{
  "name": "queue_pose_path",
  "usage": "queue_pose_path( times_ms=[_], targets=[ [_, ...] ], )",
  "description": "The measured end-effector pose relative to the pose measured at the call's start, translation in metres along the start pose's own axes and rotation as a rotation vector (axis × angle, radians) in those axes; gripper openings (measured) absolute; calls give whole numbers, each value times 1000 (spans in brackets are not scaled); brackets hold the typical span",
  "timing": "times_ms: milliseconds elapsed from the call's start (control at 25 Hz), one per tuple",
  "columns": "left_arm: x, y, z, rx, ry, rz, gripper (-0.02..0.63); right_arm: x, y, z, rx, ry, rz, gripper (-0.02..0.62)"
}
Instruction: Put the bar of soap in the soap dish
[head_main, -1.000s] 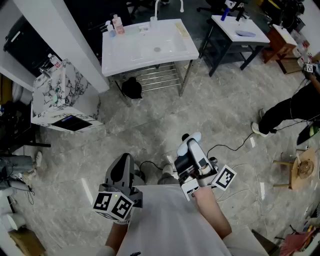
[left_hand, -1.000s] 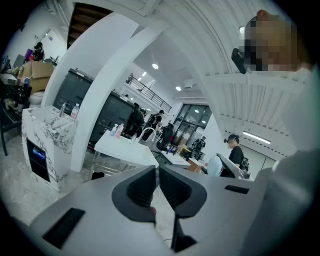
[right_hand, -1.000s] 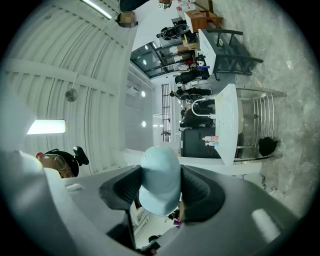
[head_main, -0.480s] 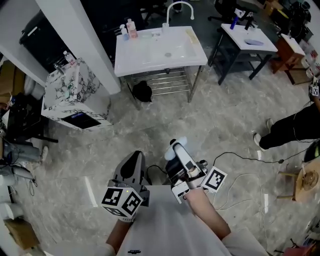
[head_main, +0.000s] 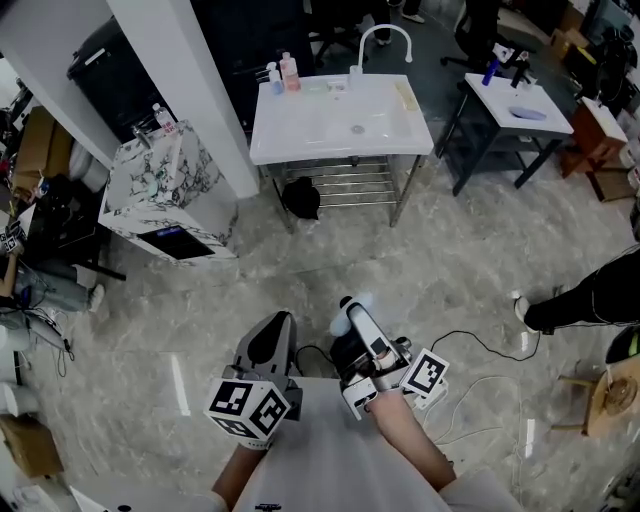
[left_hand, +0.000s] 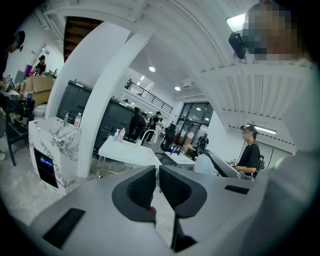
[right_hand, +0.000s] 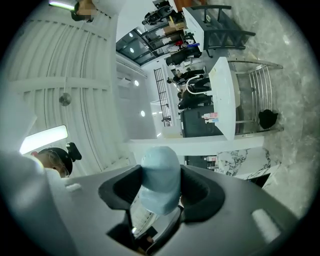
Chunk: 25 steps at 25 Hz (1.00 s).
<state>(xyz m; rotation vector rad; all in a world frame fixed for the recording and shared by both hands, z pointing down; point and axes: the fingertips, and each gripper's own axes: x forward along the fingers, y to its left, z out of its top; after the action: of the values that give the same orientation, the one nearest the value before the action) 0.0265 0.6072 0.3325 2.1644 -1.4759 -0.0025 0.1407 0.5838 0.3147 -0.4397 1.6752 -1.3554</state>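
**Soap bar gripped in the right gripper, well short of the basin**

The right gripper's (right_hand: 160, 172) two dark pads are pressing on either side of a pale blue bar of soap (right_hand: 159, 182). The bar is standing up between them and poking out past their tips. The left gripper's (left_hand: 156, 182) pads are sitting closed to a thin slit, with nothing between them.

In the head view the person is holding both tools low, just in front of a white shirt (head_main: 330, 465). The two tools are sitting side by side, and the soap's pale end is showing at the front of the right one. A marker cube (head_main: 248, 410) is riding at the back of the left tool, and another is riding at the back of the right.

Both grippers are hanging over the grey marbled floor (head_main: 450, 250). Well apart from them, farther ahead, a white washbasin (head_main: 290, 130) is standing on a metal frame. It is carrying a curved tap (head_main: 385, 32) and bottles (head_main: 283, 72) at its far edge. A marble-patterned cabinet (head_main: 165, 190) is standing to its left and a white side table (head_main: 515, 105) to its right. The other small things on the basin top are too small to tell.
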Motion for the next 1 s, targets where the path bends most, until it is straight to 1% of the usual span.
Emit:
queue_pose_path(
  times_ms=[80,240,520,640,800,1000],
  targets=[
    [2,0,-2,-6,-1,6,29,1,2,6,5,-2,17,245],
    [13,0,-1,-13,7,5,29,9,2,17,-12,6,23,245],
    [46,16,8,-44,30,-12,29,37,-13,27,0,11,17,245],
    [64,29,18,-53,33,-20,29,54,-22,33,-3,10,15,245],
    [99,49,29,-80,46,-36,29,84,-39,48,-10,-2,-10,245],
    [143,70,56,-88,43,-72,29,133,-50,63,-45,4,-3,245]
  ],
)
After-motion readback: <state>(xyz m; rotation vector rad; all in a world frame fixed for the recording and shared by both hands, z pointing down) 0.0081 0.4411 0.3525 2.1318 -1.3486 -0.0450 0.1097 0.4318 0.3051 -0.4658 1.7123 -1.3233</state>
